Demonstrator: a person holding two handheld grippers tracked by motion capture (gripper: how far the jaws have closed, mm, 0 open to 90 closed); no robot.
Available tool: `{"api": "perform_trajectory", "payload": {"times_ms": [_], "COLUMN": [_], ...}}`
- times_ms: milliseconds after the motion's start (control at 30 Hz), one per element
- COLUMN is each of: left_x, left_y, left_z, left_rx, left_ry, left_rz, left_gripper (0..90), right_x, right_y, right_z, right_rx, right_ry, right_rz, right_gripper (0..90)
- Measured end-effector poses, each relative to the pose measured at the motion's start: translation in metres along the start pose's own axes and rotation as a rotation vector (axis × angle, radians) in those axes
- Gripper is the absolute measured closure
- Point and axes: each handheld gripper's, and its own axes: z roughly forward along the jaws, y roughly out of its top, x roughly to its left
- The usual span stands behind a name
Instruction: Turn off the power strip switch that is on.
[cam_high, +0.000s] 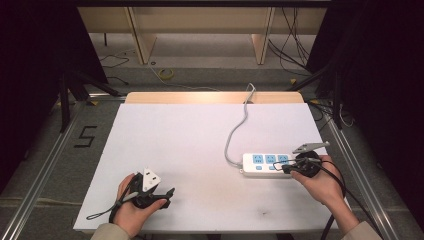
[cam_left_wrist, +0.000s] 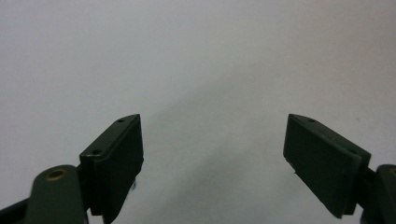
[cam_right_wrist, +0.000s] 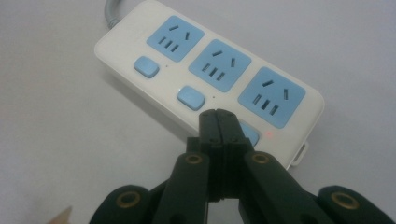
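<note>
Up close, right gripper (cam_right_wrist: 218, 114) jaws pressed together over 1 blue switch (cam_right_wrist: 250, 135) of power strip (cam_right_wrist: 140, 44), red light glowing, high view adding grey cord (cam_high: 235, 132), left gripper (cam_left_wrist: 212, 140) gaping above bare table (cam_left_wrist: 196, 56).

The high view looks forward and down over the whole table (cam_high: 200, 145). The right gripper view sits close above the power strip (cam_right_wrist: 210, 79) near the right edge, which both share. The left gripper view faces bare surface closely.

White power strip (cam_right_wrist: 205, 79), 3 blue sockets in a row w/ a blue switch btn beside each, lies flat, grey cord off its far end. Right gripper's (cam_right_wrist: 218, 114) shut jaw tips sit on the 3rd btn (cam_right_wrist: 250, 135), nearest end of strip; small red light just right of the tips.
</note>
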Motion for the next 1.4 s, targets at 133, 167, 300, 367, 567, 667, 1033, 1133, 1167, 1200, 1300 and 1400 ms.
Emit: {"api": "perform_trajectory", "payload": {"times_ms": [133, 167, 300, 367, 567, 667, 1033, 1133, 1167, 1200, 1300, 1400], "left_x": [0.0, 0.0, 0.0, 0.0, 0.0, 0.0, 0.0, 0.0, 0.0, 0.0, 0.0, 0.0], "left_y": [0.0, 0.0, 0.0, 0.0, 0.0, 0.0, 0.0, 0.0, 0.0, 0.0, 0.0, 0.0], "left_z": [0.0, 0.0, 0.0, 0.0, 0.0, 0.0, 0.0, 0.0, 0.0, 0.0, 0.0, 0.0], "left_rx": [-0.001, -0.001, -0.001, -0.001, -0.002, -0.002, -0.002, -0.001, -0.002, -0.002, -0.002, -0.002], "left_ry": [0.001, 0.0, 0.0, 0.0, -0.001, -0.001, -0.001, 0.0, -0.001, -0.001, -0.001, 0.0], "left_rz": [0.001, 0.0, 0.0, 0.0, -0.001, -0.001, 0.0, 0.002, -0.001, 0.0, 0.0, 0.0], "left_gripper": [19.9, 19.9, 19.9, 19.9, 19.9, 19.9, 19.9, 19.9, 19.9, 19.9, 19.9, 19.9], "right_x": [-0.002, -0.002, -0.004, -0.005, -0.007, -0.008, -0.011, -0.012, -0.012, -0.013, -0.014, -0.015], "right_y": [0.0, 0.0, 0.001, 0.001, 0.002, 0.002, 0.004, 0.005, 0.005, 0.005, 0.006, 0.006], "right_z": [0.001, 0.001, 0.002, 0.002, 0.003, 0.003, 0.004, 0.005, 0.005, 0.005, 0.006, 0.006], "right_rx": [0.002, 0.003, 0.007, 0.009, 0.013, 0.016, 0.027, 0.032, 0.033, 0.035, 0.038, 0.041], "right_ry": [-0.002, -0.003, -0.005, -0.008, -0.011, -0.012, -0.019, -0.022, -0.024, -0.024, -0.026, -0.028], "right_rz": [0.003, 0.002, 0.01, 0.01, 0.012, 0.018, 0.026, 0.028, 0.029, 0.031, 0.033, 0.036], "right_gripper": [90.0, 90.0, 90.0, 90.0, 90.0, 90.0, 90.0, 90.0, 90.0, 90.0, 90.0, 90.0]}}
